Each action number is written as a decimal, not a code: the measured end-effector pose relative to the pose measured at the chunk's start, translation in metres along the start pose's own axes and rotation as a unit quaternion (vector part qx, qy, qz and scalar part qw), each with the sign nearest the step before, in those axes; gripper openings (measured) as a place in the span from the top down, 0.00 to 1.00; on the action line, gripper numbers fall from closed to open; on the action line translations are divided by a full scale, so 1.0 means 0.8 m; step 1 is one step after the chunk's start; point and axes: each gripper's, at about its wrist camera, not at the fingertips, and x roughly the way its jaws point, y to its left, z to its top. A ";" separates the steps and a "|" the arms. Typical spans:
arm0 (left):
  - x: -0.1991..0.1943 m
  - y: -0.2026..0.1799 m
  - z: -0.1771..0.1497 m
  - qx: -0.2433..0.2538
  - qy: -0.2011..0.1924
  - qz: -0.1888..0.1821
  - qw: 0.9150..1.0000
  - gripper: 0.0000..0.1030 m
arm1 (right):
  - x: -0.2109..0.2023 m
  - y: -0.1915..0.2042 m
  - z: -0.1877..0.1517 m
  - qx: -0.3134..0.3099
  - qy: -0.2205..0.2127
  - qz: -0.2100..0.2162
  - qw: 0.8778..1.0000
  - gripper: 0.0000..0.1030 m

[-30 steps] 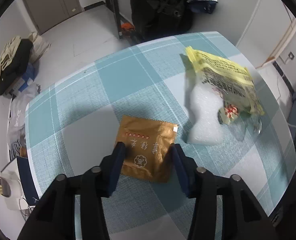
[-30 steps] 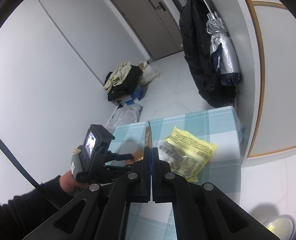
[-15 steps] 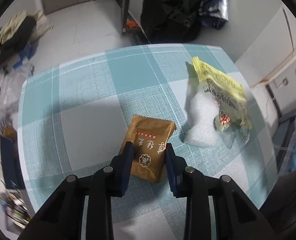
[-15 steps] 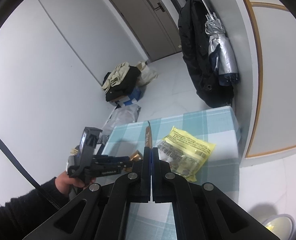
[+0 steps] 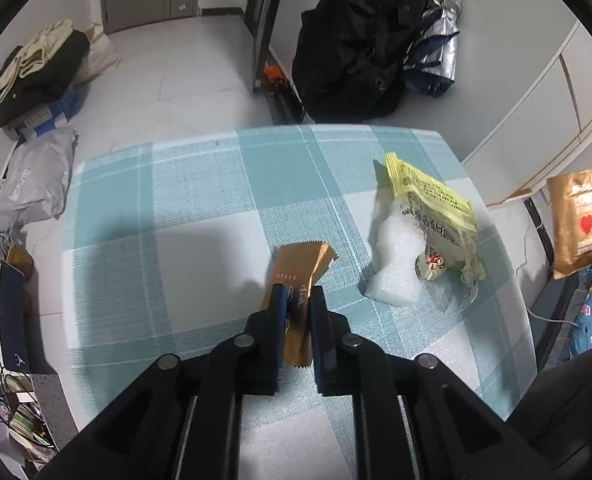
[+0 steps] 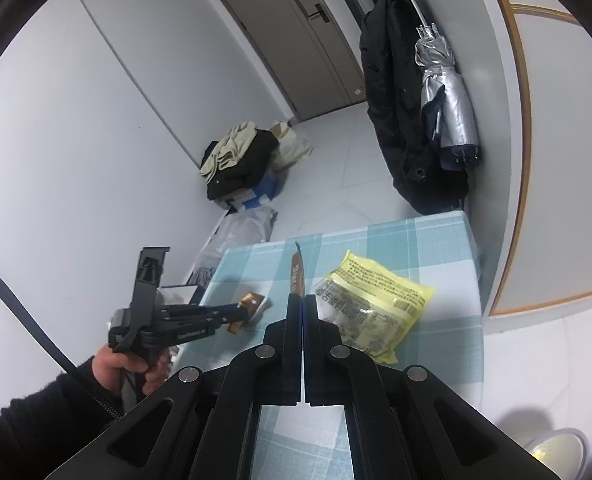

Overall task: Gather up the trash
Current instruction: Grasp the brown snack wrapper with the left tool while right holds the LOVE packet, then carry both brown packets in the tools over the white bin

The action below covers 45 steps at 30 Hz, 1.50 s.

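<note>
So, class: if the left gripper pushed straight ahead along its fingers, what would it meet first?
The left gripper already pinches the brown wrapper. It points down-forward, so probably the checked tablecloth beyond it comes first; depth is unclear.

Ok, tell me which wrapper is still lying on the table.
The yellow wrapper, resting partly on the white foam piece. The two brown wrappers are both clamped: one in the left gripper, one in the right gripper.
</note>
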 end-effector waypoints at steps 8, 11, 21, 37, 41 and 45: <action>-0.014 -0.003 -0.008 0.012 -0.013 0.040 0.999 0.98 | 0.000 0.004 -0.011 0.011 -0.004 -0.005 1.000 1.00; -0.023 -0.001 -0.014 0.005 -0.018 0.048 0.999 0.98 | -0.003 0.008 -0.018 0.016 -0.004 -0.005 1.000 1.00; -0.108 -0.040 -0.020 -0.013 -0.094 0.043 0.995 0.98 | -0.047 0.033 -0.040 0.023 -0.035 0.002 0.999 1.00; -0.196 -0.190 -0.036 0.079 -0.181 -0.012 0.980 0.98 | -0.213 0.039 -0.060 0.026 -0.145 -0.004 0.989 1.00; -0.199 -0.229 -0.036 0.104 -0.189 -0.027 0.976 0.98 | -0.257 0.024 -0.067 0.028 -0.165 -0.020 0.986 1.00; -0.196 -0.272 -0.031 0.125 -0.188 -0.051 0.973 0.98 | -0.298 0.006 -0.077 0.036 -0.187 -0.038 0.981 1.00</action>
